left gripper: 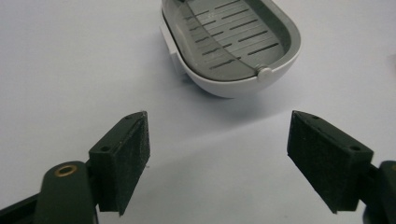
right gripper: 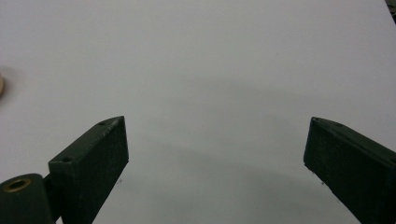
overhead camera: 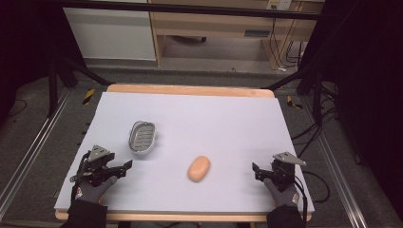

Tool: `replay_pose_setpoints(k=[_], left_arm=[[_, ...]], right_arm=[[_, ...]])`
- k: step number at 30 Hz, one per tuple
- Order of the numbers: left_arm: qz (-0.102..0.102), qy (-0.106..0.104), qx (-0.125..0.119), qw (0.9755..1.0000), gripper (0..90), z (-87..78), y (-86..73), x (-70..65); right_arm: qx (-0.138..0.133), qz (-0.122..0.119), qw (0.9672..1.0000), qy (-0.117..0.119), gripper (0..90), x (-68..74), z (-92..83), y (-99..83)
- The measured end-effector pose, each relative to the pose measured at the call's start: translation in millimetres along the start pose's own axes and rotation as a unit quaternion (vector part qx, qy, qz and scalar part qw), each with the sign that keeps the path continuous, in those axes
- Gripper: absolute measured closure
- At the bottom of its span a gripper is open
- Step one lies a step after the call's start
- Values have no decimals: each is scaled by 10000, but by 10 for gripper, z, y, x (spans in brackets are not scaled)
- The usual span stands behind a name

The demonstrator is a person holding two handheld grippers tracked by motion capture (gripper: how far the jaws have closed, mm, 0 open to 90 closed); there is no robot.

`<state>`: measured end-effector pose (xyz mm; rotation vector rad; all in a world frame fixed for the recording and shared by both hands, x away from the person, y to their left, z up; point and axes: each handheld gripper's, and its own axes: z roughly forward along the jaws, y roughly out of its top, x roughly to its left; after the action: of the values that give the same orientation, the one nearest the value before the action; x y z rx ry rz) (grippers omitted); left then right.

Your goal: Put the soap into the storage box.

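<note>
Left gripper [left gripper: 218, 154]: jaws spread, nothing between, aimed at slotted soap dish [left gripper: 233, 42] just ahead, likely for steadying. Right gripper [right gripper: 215, 163]: jaws spread, nothing between, over bare table [overhead camera: 228, 118]. Orange soap bar [overhead camera: 198, 168] between grippers, near front edge, untouched.

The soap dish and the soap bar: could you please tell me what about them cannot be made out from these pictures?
- Soap dish: its far end is cut off by the top edge of the left gripper view.
- Soap dish in the high view: too small to show the drain slots clearly.
- Soap bar: just a sliver at the left edge of the right gripper view.
- Soap bar: any embossing is too small.
</note>
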<state>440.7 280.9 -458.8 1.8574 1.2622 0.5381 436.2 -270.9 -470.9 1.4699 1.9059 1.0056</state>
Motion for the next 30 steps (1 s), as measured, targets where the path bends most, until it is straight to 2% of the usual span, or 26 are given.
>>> replay_pose_setpoints(k=[5, 9, 17, 30], left_arm=[[74, -27, -56, 10000, 226, -24, 12, -55], [129, -19, -16, 9999, 239, -8, 5, -85], [193, -102, -41, 9998, 250, 3, 25, -176], [371, -309, 27, 9988, 250, 33, 50, -348]], right_arm=[[10, -113, 9999, 38, 71, -3, -25, -33], [-57, -31, 9999, 93, 67, 0, -47, -34], [-86, -80, 9997, 219, 65, 26, -52, -31], [-97, -112, 9997, 184, 61, 50, -68, -20]])
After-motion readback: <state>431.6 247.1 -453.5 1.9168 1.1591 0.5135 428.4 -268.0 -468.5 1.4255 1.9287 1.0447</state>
